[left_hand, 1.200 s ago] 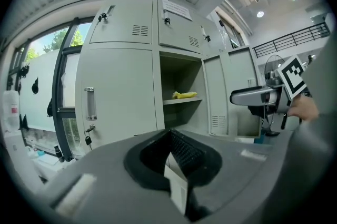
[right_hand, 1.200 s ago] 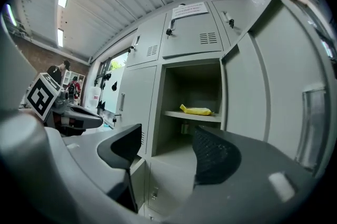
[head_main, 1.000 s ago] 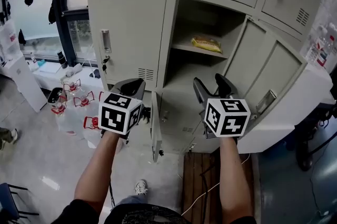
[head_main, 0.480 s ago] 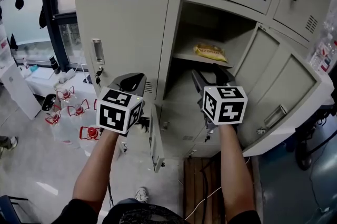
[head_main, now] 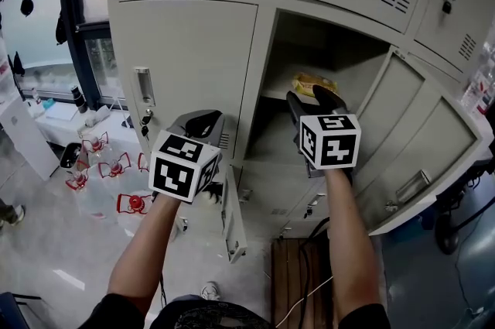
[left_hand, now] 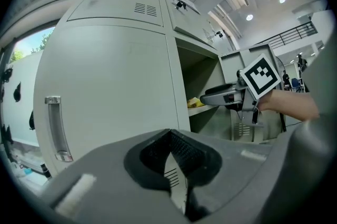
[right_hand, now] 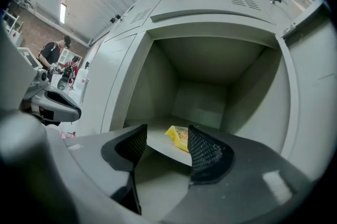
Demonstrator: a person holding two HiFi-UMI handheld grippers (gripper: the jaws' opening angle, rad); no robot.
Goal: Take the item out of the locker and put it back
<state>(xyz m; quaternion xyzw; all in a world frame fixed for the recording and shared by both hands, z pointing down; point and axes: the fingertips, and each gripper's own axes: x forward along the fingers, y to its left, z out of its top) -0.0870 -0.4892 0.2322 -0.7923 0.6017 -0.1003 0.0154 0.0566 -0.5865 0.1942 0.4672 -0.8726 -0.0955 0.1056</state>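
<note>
A yellow snack packet (head_main: 312, 81) (right_hand: 179, 136) lies on the shelf inside the open locker compartment (head_main: 332, 49). My right gripper (head_main: 311, 97) (right_hand: 166, 134) is held level at the mouth of that compartment, just short of the packet. It is open; its jaws have just been closing, and nothing is between them. My left gripper (head_main: 199, 120) (left_hand: 169, 136) is shut and empty in front of the closed locker door (head_main: 186, 64) to the left. The left gripper view also shows the right gripper (left_hand: 213, 97) and the packet (left_hand: 194, 103).
The compartment's door (head_main: 410, 142) stands swung open on the right. Below it, a lower door (head_main: 232, 215) hangs ajar. Several clear jugs with red caps (head_main: 108, 165) stand on the floor at left. A wooden pallet (head_main: 298, 281) lies at the locker's foot.
Both grippers have moved up and toward the locker. The right one has travelled from below the shelf to the compartment's opening, close to the packet.
</note>
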